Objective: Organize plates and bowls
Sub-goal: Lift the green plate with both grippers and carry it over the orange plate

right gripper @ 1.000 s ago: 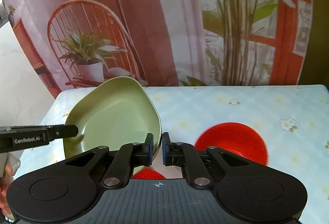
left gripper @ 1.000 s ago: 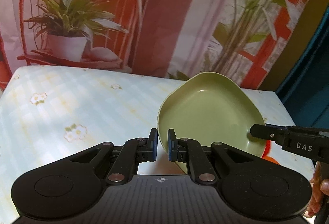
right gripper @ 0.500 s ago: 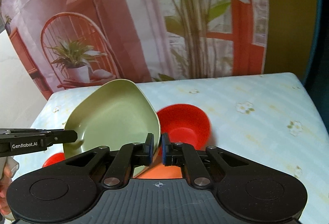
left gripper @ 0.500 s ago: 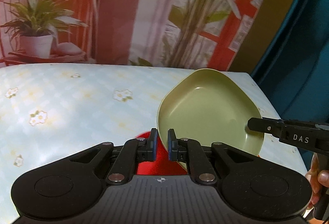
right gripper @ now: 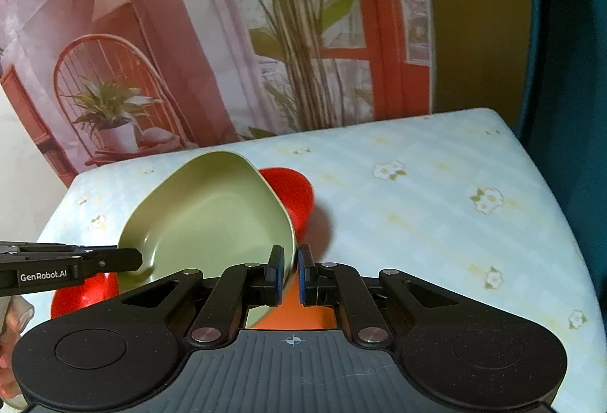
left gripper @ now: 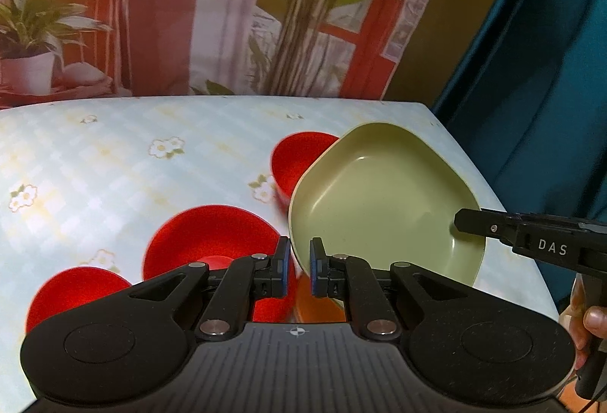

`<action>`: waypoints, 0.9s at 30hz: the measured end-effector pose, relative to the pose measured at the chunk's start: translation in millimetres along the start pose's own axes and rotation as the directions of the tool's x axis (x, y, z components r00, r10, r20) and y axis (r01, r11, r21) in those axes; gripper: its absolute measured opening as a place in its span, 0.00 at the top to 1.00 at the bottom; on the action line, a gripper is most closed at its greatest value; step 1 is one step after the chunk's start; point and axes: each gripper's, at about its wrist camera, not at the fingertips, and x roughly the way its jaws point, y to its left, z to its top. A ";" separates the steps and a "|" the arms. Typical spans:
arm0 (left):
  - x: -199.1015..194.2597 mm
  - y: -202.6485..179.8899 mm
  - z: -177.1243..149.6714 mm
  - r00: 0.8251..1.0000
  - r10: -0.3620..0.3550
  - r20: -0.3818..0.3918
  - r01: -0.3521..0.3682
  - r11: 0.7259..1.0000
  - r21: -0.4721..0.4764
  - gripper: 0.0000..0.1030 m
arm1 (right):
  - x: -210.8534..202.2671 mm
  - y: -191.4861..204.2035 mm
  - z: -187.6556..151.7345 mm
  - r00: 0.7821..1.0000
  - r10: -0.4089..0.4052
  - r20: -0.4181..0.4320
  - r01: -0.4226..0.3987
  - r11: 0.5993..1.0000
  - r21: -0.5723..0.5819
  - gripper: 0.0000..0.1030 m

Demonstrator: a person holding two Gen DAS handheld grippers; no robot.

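Observation:
A green squarish plate [left gripper: 383, 200] is held above the table between both grippers. My left gripper [left gripper: 300, 267] is shut on its near left rim. My right gripper [right gripper: 288, 272] is shut on the opposite rim; the plate [right gripper: 212, 215] fills the left of the right wrist view. Red bowls lie on the table below: one [left gripper: 299, 158] behind the plate, one [left gripper: 212, 238] left of my left gripper, one [left gripper: 76, 295] at the near left. An orange dish [left gripper: 315, 303] shows under the plate's near edge.
The table [left gripper: 114, 155] has a pale blue flowered cloth. Its right edge [left gripper: 474, 162] is close to the plate, with a dark teal curtain [left gripper: 538, 71] beyond. A printed backdrop [left gripper: 227, 3] stands behind the table.
Both grippers have carried the green plate to the right and lower over the table. The red bowls and the orange dish have come into view beneath it.

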 end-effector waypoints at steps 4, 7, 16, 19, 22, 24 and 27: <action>1.4 -7.6 -4.1 1.000 -0.009 -0.011 0.009 1.000 0.014 0.89 | -2.4 -8.4 -8.4 1.000 -0.011 -0.013 0.011 1.000 0.007 0.93; 2.5 -10.7 -10.2 1.000 -0.017 -0.025 0.018 1.000 0.017 0.89 | -1.4 -14.2 -15.4 0.999 -0.014 -0.033 0.015 1.000 0.012 0.93; 12.2 -15.2 -28.2 0.998 -0.023 -0.066 0.025 0.999 0.022 0.89 | 4.3 -23.5 -31.4 0.996 -0.030 -0.082 0.032 0.999 0.017 0.93; 13.7 -15.3 -32.2 0.997 -0.025 -0.072 0.027 0.999 0.024 0.88 | 6.0 -23.9 -35.5 0.995 -0.037 -0.095 0.039 0.999 0.011 0.93; 15.5 -14.3 -34.9 0.996 -0.029 -0.079 0.031 0.999 0.020 0.88 | 9.1 -25.3 -38.2 0.993 -0.042 -0.110 0.043 0.999 0.011 0.93; 17.9 -12.9 -35.1 0.996 -0.027 -0.082 0.029 0.999 0.020 0.88 | 10.1 -25.6 -39.7 0.992 -0.043 -0.115 0.044 0.999 0.010 0.93; 19.4 -11.8 -35.3 0.996 -0.028 -0.087 0.029 0.999 0.016 0.88 | 10.8 -24.7 -40.0 0.992 -0.044 -0.118 0.044 0.999 0.003 0.93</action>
